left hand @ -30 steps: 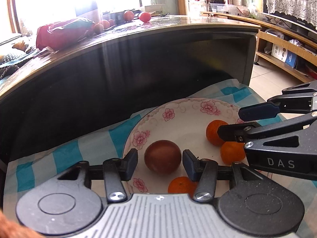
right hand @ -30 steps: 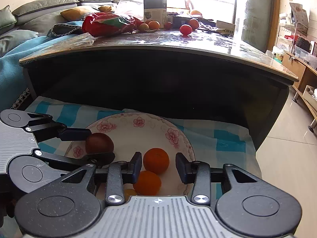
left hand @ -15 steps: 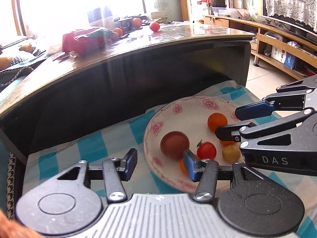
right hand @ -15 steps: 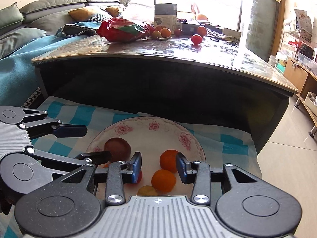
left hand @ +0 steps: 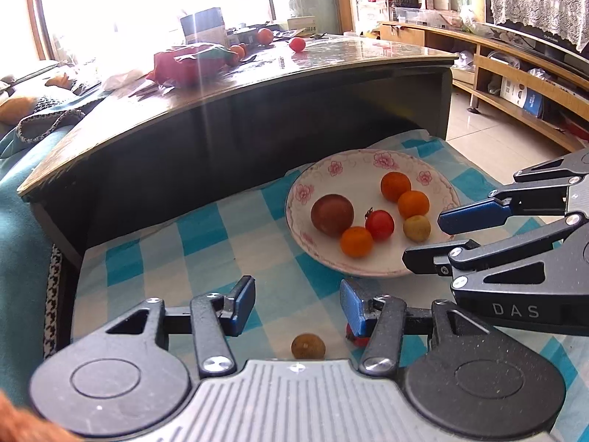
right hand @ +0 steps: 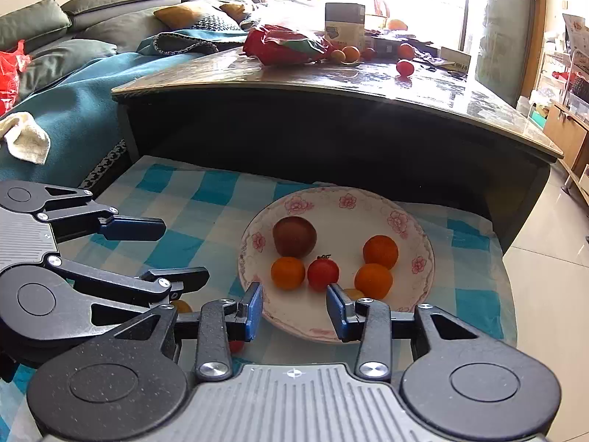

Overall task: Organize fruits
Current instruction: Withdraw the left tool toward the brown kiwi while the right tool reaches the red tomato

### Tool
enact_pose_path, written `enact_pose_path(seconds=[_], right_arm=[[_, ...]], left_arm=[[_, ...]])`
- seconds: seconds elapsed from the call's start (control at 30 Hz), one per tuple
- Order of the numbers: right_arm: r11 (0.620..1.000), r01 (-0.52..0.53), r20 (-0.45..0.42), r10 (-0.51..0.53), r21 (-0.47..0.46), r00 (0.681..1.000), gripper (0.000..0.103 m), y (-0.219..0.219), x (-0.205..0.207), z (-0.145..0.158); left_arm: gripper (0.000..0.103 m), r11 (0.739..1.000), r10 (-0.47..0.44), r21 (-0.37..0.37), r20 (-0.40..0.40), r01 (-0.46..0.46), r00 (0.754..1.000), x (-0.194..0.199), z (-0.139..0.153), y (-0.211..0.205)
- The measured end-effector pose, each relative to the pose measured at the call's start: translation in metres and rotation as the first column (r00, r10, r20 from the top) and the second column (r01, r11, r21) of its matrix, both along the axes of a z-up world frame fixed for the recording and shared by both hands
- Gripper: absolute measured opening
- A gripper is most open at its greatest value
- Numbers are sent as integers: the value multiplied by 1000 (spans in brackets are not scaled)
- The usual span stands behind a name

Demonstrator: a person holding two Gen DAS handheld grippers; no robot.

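Both your grippers, left gripper point(left hand: 297, 307) and right gripper point(right hand: 294, 309), backed off plate point(left hand: 320, 254), jaws apart, empty; brown fruit point(left hand: 308, 346) on cloth point(left hand: 206, 250) now yours to collect

The left wrist camera is looking forward and down along its open left gripper point(left hand: 297, 304), with the plate point(left hand: 316, 250) sitting right of centre, a little way off. The right wrist camera is looking the same way along the right gripper point(right hand: 294, 307), closer to the plate point(right hand: 254, 287), at centre. Both views are sharing the plate, the checked cloth point(left hand: 206, 235) and the dark table point(right hand: 368, 84) across the upper frame.
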State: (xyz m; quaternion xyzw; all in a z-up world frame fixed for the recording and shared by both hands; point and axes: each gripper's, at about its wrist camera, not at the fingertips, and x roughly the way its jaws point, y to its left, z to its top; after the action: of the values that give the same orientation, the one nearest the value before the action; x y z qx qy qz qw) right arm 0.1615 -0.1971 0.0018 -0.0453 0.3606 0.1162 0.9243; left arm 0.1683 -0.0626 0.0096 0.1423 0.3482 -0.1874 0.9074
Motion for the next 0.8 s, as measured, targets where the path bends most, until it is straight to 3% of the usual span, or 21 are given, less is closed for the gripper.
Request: enact_pose_path(seconds=[0.37, 0.8], right_arm=[[1000, -7, -20, 8, 22, 1000, 34, 12, -17, -1], [999, -34, -70, 35, 11, 997, 34, 15, -10, -25]], left_arm=[[60, 1000, 24, -2, -24, -24, 999, -8, -2, 12], [60, 999, 11, 32, -87, -8, 996, -3, -30, 27]])
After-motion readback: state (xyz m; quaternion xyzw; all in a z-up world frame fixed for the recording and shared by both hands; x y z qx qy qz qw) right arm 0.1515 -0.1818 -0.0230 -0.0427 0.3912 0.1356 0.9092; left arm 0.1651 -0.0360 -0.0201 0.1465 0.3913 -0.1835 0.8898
